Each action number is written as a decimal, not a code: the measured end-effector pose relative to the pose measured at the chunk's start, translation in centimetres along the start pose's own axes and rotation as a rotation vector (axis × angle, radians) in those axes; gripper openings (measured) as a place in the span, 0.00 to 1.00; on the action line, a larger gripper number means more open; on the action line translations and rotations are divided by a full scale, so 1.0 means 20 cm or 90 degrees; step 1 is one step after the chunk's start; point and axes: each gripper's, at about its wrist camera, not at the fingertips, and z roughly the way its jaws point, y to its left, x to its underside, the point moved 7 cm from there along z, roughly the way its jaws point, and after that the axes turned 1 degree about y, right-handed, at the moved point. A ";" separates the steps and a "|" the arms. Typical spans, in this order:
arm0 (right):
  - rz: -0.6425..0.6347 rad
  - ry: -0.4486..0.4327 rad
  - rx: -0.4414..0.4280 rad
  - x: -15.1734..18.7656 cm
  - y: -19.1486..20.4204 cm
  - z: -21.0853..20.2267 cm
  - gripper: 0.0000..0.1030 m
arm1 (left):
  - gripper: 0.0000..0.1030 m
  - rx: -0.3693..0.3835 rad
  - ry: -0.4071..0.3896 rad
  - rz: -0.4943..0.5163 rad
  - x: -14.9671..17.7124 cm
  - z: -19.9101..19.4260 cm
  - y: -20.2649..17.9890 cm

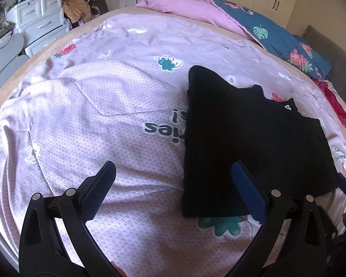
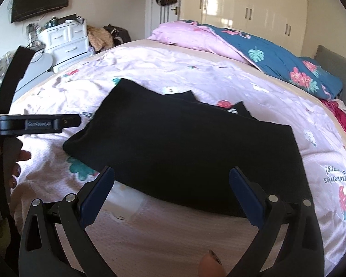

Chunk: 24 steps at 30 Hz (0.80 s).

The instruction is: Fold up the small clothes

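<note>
Right wrist: black garment [image 2: 184,147] lengthwise left-right (folded).

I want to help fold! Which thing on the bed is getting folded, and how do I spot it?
Look at the big bed with the lilac cartoon cover. Lying flat on it, in front of both open grippers, is the black garment. It is the only plain dark thing there; everything around it is pink, blue or flowery.
</note>
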 end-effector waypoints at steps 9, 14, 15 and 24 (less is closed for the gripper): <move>-0.046 0.008 -0.020 -0.04 0.17 0.08 0.96 | 0.91 0.002 -0.009 -0.018 -0.13 0.07 0.03; -0.089 0.018 -0.021 -0.03 0.26 0.14 0.96 | 0.91 0.003 -0.007 -0.019 -0.23 0.13 0.02; -0.103 0.022 -0.020 -0.03 0.29 0.15 0.96 | 0.91 -0.006 -0.007 -0.019 -0.25 0.14 0.02; -0.173 0.053 0.006 0.02 0.42 0.31 0.96 | 0.91 -0.017 0.015 0.008 -0.36 0.27 -0.03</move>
